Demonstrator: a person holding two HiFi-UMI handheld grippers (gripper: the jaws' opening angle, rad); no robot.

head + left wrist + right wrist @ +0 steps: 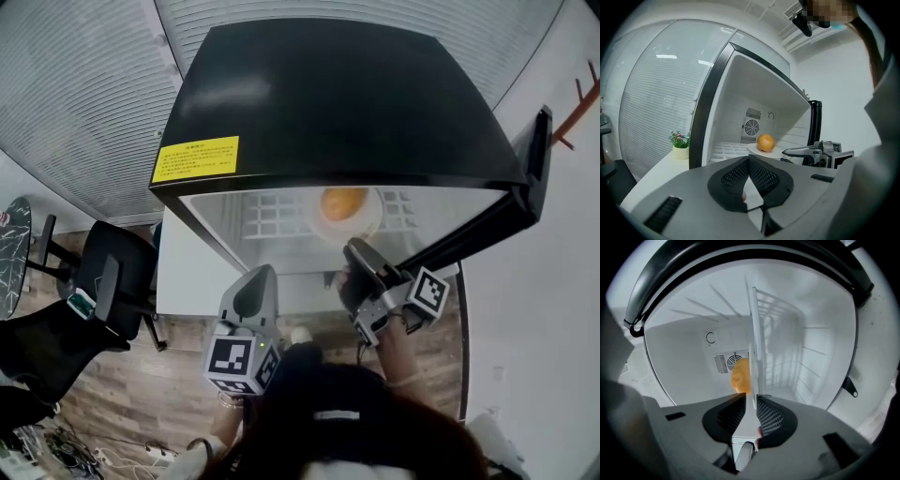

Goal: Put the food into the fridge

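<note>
One black mini fridge [328,103] stands on a white desk [187,277] with its door [536,155] swung wide to the right. There is one yellow label [195,157] on its top. Inside are one orange [343,202] and one white plate [367,228]. The orange sits on the plate, and the plate rests on the white wire shelf [272,214] in front of the single round fan vent [751,127] in the back wall. One small potted plant [680,139] stands on the desk just left of the fridge, and a black office chair [112,272] is on the floor further left.

Two claws are in view. The right claw [750,401] reaches level into the fridge with the near rim of the plate [753,333] standing edge-on between its jaws. The jaws are partly apart and the grip looks released. The right pad lies against or just beside the rim, and the left pad is a little clear of it. The orange [739,373] shows just past the jaws.

The left claw [749,161] hangs in front of the opening, apart from the fridge. It is clenched, with the jaw tips meeting and nothing between them.
</note>
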